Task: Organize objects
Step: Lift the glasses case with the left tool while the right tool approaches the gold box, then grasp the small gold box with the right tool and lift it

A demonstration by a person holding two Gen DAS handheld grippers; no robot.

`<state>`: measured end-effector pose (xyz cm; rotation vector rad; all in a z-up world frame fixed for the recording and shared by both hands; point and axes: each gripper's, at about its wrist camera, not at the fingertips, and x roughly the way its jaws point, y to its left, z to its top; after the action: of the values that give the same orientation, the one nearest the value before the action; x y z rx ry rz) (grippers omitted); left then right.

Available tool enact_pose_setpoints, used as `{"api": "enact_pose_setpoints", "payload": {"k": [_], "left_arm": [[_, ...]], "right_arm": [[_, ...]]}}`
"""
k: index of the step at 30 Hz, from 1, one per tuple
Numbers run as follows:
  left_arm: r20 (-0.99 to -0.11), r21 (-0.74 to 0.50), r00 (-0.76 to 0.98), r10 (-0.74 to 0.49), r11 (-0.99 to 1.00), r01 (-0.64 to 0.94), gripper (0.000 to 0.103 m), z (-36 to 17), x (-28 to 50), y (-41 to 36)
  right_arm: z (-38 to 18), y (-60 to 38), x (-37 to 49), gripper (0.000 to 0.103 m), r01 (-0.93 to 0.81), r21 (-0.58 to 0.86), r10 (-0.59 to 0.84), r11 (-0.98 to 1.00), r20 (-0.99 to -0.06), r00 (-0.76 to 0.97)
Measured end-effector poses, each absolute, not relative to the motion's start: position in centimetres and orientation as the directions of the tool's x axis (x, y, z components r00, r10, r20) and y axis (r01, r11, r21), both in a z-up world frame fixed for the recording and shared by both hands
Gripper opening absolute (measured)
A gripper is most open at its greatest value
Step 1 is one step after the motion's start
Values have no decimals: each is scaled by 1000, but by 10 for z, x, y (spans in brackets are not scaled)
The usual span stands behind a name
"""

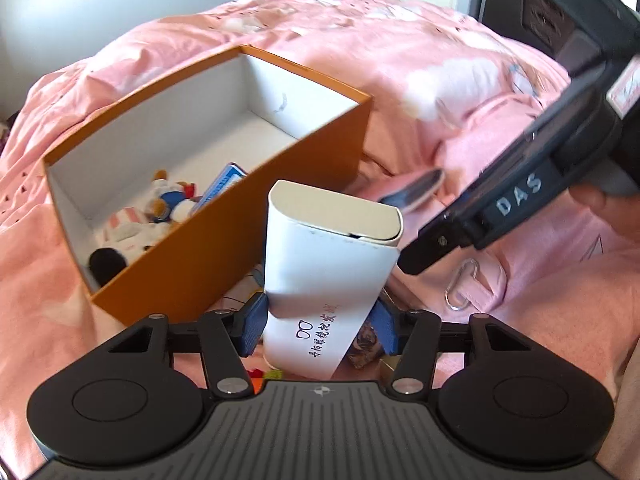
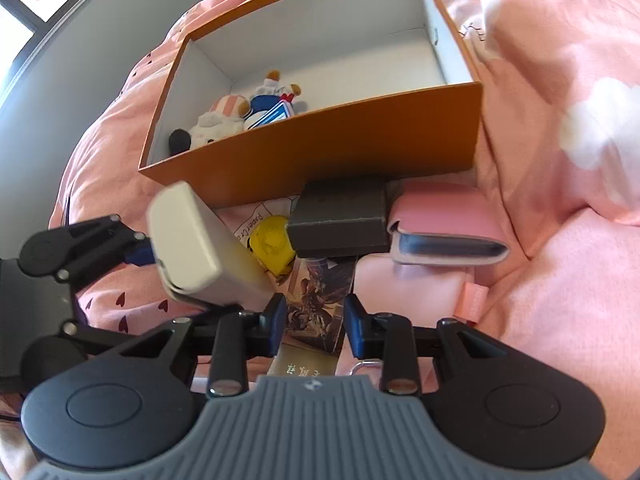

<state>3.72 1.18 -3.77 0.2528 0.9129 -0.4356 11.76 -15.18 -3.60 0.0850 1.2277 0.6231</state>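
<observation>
My left gripper (image 1: 318,326) is shut on a white glasses case (image 1: 328,276) and holds it upright above the bed, just in front of the orange box (image 1: 224,240). The case also shows in the right wrist view (image 2: 192,240) at the left, held by the left gripper (image 2: 140,252). The box (image 2: 320,152) holds plush toys (image 2: 224,120) and a blue card (image 2: 272,114). My right gripper (image 2: 315,320) is open and empty above a picture card (image 2: 320,296). A dark box (image 2: 340,220), a yellow toy (image 2: 270,244) and a pink case (image 2: 444,232) lie before the orange box.
Everything rests on a rumpled pink duvet (image 1: 460,92). The right gripper's black body (image 1: 520,184) reaches in from the upper right of the left wrist view. A paper clip (image 1: 462,284) lies on the duvet. A grey wall (image 2: 60,64) is at the left.
</observation>
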Motion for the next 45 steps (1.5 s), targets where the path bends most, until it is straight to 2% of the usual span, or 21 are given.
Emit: {"api": "enact_pose_setpoints", "payload": {"k": [1, 2, 5, 8, 10, 13, 15, 20, 25, 27, 31, 37, 38, 41, 45], "left_arm": [[-802, 17, 537, -261, 889, 457, 41, -34, 37, 15], [-799, 4, 541, -262, 898, 440, 2, -30, 41, 19], [-785, 3, 570, -243, 918, 396, 0, -21, 45, 30], [-785, -22, 564, -257, 921, 388, 4, -21, 54, 35], [-793, 22, 554, -252, 898, 439, 8, -23, 55, 28], [-806, 83, 536, -253, 847, 524, 31, -30, 58, 15], [-819, 115, 515, -252, 808, 578, 57, -37, 59, 7], [-855, 154, 459, -241, 726, 670, 72, -60, 66, -15], [-863, 124, 446, -236, 758, 640, 79, -76, 71, -31], [-863, 171, 469, -189, 763, 623, 79, -83, 69, -39], [-847, 294, 523, -91, 739, 606, 79, -96, 62, -55], [-825, 393, 564, -23, 694, 603, 79, -106, 52, -68], [-823, 403, 568, -19, 686, 606, 75, -107, 51, -69], [-811, 428, 585, -14, 667, 609, 74, -108, 45, -69], [-825, 378, 564, -46, 696, 610, 74, -98, 43, -55]], "right_arm": [[-37, -150, 119, 35, -405, 380, 485, 832, -853, 195], [-37, -148, 120, 35, -409, 374, 481, 832, -854, 198], [-38, -145, 126, 35, -425, 354, 470, 833, -858, 207], [-43, -137, 131, 35, -439, 365, 476, 821, -861, 176], [-45, -130, 133, 35, -454, 363, 479, 814, -861, 171], [-46, -123, 134, 34, -469, 330, 457, 819, -870, 186], [-46, -123, 134, 35, -471, 310, 438, 826, -879, 190], [-55, -132, 137, 34, -439, 311, 420, 843, -890, 177], [-66, -138, 140, 24, -371, 369, 446, 852, -883, 147], [-68, -139, 141, 18, -349, 405, 473, 845, -871, 134], [-63, -139, 141, 18, -345, 431, 500, 834, -854, 142], [-59, -140, 140, 21, -353, 424, 497, 834, -856, 145], [-58, -141, 140, 21, -358, 420, 494, 834, -857, 145], [-54, -145, 138, 21, -372, 413, 491, 831, -859, 145], [-48, -152, 135, 21, -418, 399, 490, 816, -861, 136]]}}
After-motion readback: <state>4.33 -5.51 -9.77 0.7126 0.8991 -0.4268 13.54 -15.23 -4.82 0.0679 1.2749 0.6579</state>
